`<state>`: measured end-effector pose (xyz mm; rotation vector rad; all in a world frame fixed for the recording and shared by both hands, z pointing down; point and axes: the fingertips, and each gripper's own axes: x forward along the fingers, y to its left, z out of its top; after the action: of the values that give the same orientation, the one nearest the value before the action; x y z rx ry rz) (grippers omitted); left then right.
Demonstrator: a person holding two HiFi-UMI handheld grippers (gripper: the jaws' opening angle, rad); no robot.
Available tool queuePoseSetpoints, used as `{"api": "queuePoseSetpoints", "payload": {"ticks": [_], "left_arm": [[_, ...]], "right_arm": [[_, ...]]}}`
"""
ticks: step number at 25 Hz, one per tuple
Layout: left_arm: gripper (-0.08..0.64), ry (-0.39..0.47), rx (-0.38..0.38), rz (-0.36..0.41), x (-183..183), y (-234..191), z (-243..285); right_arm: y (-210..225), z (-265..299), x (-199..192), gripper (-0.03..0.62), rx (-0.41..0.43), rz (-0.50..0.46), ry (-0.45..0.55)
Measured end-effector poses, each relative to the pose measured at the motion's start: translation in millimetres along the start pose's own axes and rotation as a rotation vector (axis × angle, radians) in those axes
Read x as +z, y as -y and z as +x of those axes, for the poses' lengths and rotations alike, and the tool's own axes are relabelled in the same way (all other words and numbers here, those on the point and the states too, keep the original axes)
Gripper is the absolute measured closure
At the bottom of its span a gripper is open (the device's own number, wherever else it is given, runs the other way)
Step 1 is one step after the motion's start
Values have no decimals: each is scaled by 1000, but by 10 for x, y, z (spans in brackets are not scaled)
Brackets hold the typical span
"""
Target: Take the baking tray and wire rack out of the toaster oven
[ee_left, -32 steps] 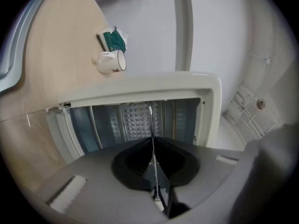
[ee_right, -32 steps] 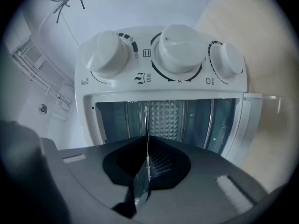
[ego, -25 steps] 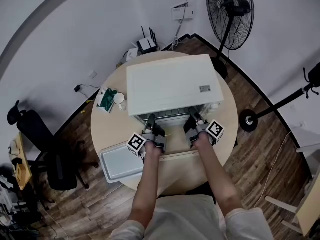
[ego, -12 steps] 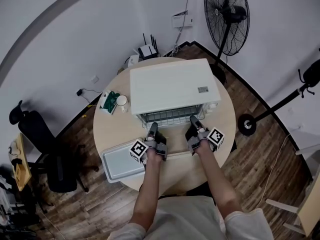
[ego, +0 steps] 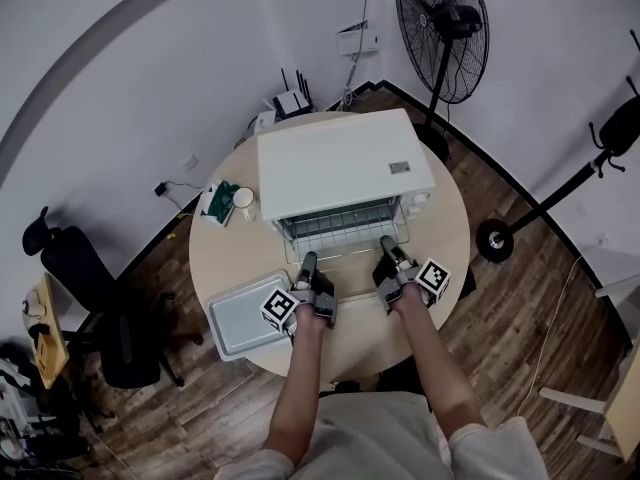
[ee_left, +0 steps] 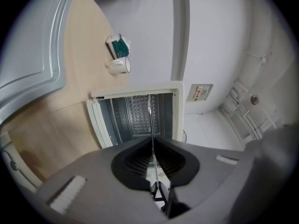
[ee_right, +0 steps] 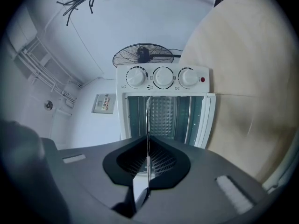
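Left tongs (ego: 308, 259) and right tongs (ego: 385, 241) pinch the gridded wire rack (ego: 345, 228).

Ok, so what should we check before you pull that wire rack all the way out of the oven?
1. Jaws of the left gripper shut on the front edge of the wire rack: ok.
2. Jaws of the right gripper shut on that same edge: ok.
3. Front of the toaster oven open: ok.
4. The baking tray out of the oven, lying on the table at the left: ok.
5. Rack free of the oven: not ok, its far end is inside.
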<state>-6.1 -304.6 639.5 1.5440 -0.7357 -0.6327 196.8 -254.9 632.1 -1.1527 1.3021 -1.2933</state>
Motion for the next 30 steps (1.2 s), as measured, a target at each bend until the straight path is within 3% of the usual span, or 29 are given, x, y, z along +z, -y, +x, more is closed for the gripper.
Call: {"api": "queuePoseSetpoints", "payload": {"ticks": [13,22,30], "left_arm": [[488,-43,-8,21,-194,17,-399],[488,-85,-10,13,-313,13,-746],[488,-114,-36,-3,-441,-13,-1115]], "right_arm": [[-22,-442,-157,583,16,-17,33],[-26,-823,-351,583,0,-84,31],[40,-1250,-586,583,1,-65,61]]}}
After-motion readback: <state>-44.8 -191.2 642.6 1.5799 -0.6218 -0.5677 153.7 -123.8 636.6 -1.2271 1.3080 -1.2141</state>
